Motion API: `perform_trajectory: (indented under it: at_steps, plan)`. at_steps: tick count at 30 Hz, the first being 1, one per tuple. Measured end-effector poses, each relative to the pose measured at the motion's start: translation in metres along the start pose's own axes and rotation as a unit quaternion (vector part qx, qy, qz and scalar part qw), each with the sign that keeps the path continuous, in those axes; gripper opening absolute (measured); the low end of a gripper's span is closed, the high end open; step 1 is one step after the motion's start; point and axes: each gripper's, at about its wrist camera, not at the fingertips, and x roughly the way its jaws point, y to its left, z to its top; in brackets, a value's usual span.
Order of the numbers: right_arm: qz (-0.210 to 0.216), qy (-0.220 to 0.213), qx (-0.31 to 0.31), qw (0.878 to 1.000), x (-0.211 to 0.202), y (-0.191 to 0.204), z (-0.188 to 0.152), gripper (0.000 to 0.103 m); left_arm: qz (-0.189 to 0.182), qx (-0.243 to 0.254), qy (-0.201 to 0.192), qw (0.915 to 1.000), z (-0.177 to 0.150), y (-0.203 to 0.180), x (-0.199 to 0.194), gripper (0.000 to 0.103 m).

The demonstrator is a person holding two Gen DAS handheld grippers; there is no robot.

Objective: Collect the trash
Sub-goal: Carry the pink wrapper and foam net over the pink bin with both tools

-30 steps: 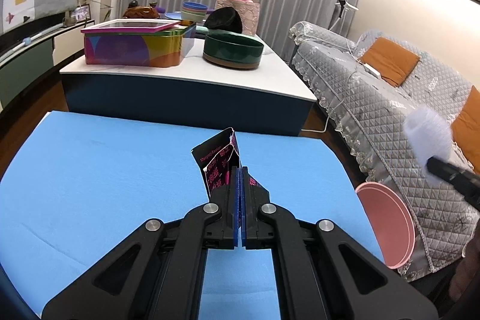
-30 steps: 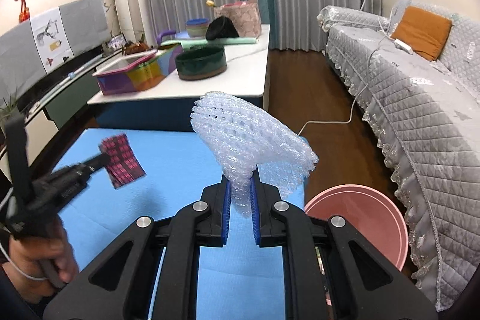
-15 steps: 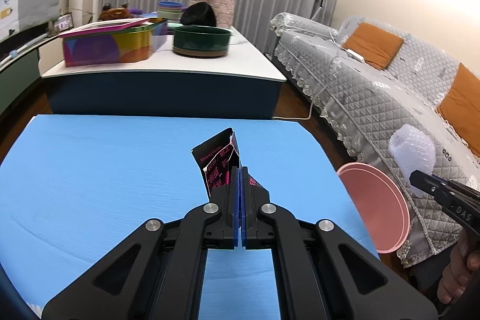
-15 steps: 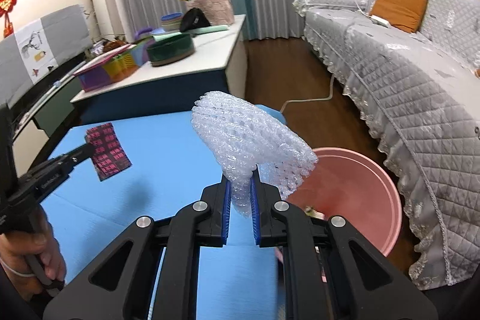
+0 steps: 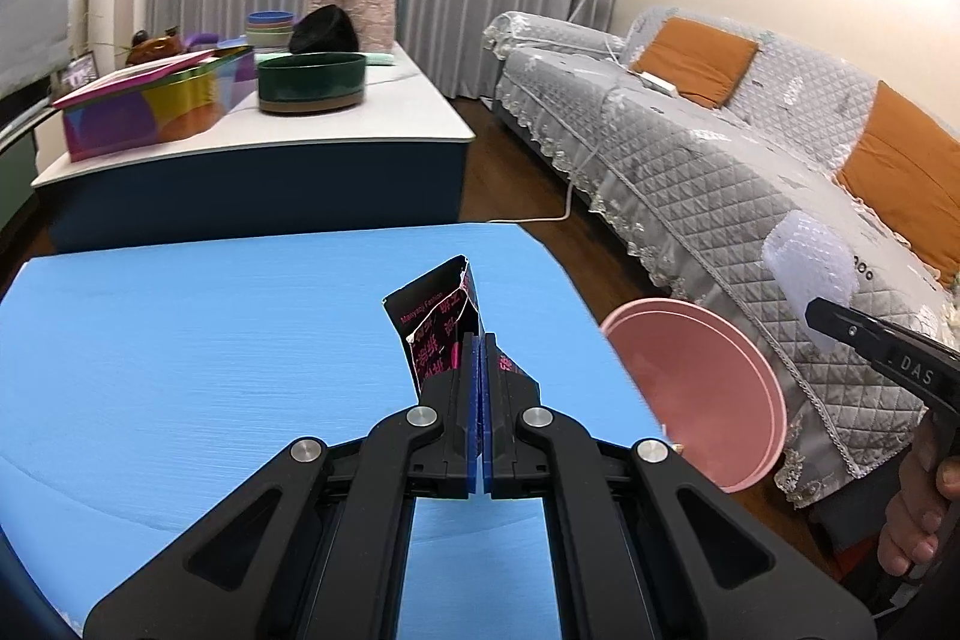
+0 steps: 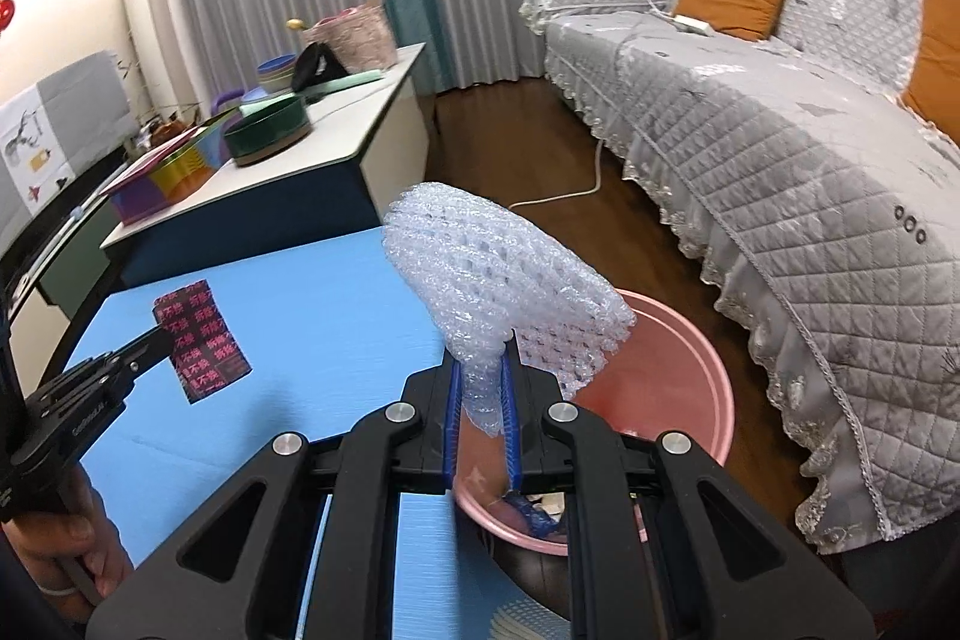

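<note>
My left gripper (image 5: 480, 340) is shut on a black wrapper with pink print (image 5: 435, 325), held above the blue table (image 5: 210, 340); the wrapper also shows in the right wrist view (image 6: 201, 343). My right gripper (image 6: 480, 370) is shut on a white foam net (image 6: 504, 280), held over the rim of the pink bin (image 6: 696, 382). The net (image 5: 807, 271) and the bin (image 5: 702, 388) also show at the right of the left wrist view. Some scraps lie in the bin's bottom.
A white-topped low table (image 5: 336, 124) stands beyond, with a colourful tin (image 5: 144, 112), a green bowl (image 5: 312, 82) and other items. A grey quilted sofa (image 6: 810, 160) with orange cushions runs along the right. A white cable (image 6: 576, 184) lies on the wood floor.
Both grippers have moved right toward the pink bin, each still holding its item. The right gripper with the foam net now hangs over the bin; the bin looks larger and nearer.
</note>
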Motion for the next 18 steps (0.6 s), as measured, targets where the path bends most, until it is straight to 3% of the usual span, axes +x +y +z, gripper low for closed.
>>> perform_trajectory:
  at_steps: [18]
  plan:
    - [-0.046,-0.008,0.067,0.997,0.001,-0.07,0.003,0.012,-0.048,0.048,0.003,0.9977,0.019,-0.076,0.017,0.0]
